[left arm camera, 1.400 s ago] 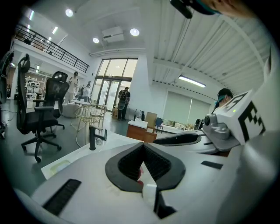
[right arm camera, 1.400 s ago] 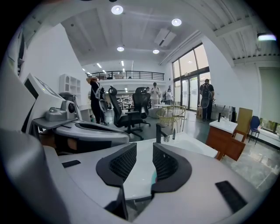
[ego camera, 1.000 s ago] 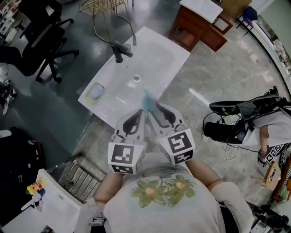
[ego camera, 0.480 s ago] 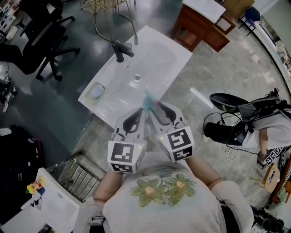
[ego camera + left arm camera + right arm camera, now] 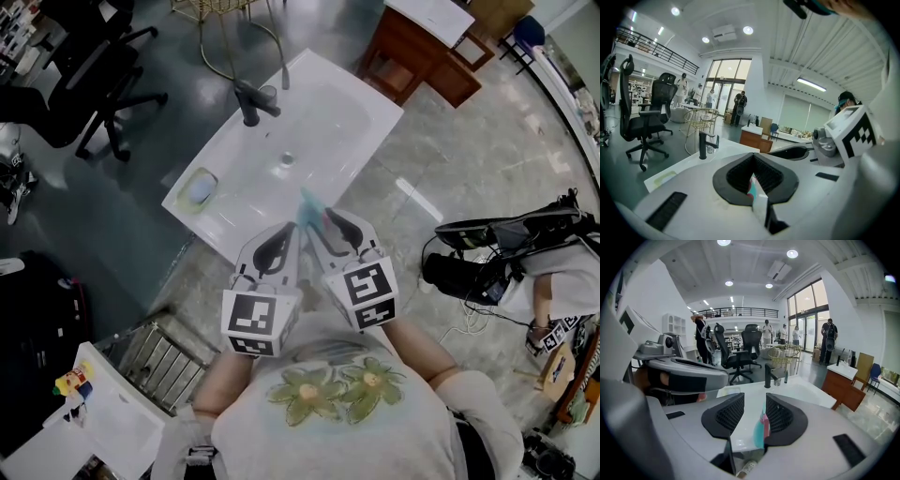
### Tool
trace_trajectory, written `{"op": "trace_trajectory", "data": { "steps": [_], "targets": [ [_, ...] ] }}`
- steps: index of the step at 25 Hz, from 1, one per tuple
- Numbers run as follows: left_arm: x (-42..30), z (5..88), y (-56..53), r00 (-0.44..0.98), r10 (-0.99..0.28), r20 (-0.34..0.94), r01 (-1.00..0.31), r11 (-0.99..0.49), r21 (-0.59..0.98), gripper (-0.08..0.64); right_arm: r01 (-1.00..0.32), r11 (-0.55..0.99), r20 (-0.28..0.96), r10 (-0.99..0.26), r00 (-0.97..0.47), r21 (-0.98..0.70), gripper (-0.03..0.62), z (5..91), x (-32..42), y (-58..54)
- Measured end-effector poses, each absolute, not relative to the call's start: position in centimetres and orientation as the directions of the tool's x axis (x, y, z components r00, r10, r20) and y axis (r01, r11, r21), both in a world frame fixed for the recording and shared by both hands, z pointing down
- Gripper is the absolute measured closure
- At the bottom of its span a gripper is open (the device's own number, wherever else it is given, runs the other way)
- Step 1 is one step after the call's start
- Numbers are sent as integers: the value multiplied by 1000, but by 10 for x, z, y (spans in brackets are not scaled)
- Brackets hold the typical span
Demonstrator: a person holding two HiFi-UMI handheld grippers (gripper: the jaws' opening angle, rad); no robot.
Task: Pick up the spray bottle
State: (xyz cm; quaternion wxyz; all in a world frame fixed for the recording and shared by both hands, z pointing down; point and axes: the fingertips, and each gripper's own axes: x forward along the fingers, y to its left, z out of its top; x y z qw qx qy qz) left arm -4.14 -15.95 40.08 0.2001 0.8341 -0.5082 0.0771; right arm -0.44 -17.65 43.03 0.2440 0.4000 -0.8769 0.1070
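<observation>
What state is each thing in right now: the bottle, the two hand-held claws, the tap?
Teal plastic spray bottle: lifted, held over the edge of the white sink.
Left gripper: shut on the bottle.
Right gripper: open, with the bottle against one jaw.
Black tap: no water seen running.

White washbasin (image 5: 333, 103) on grey tiled floor (image 5: 469, 159); black faucet (image 5: 249, 101) at far edge, drain (image 5: 286, 159) mid-bowl, soap dish (image 5: 199, 187) at near-left corner. Black office chair (image 5: 70, 56) to left, gold wire chair (image 5: 701, 116) behind basin, wooden cabinet (image 5: 412, 66) to right. Metal rack (image 5: 169, 361) lower left.
</observation>
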Motion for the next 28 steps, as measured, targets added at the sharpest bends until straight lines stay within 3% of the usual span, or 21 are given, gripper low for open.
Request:
{"op": "trace_trajectory", "data": {
  "steps": [28],
  "targets": [
    [-51, 424, -182, 452, -803, 390, -888, -359, 289, 551, -746, 666, 590, -601, -539, -5, 471, 474, -4, -203]
  ]
}}
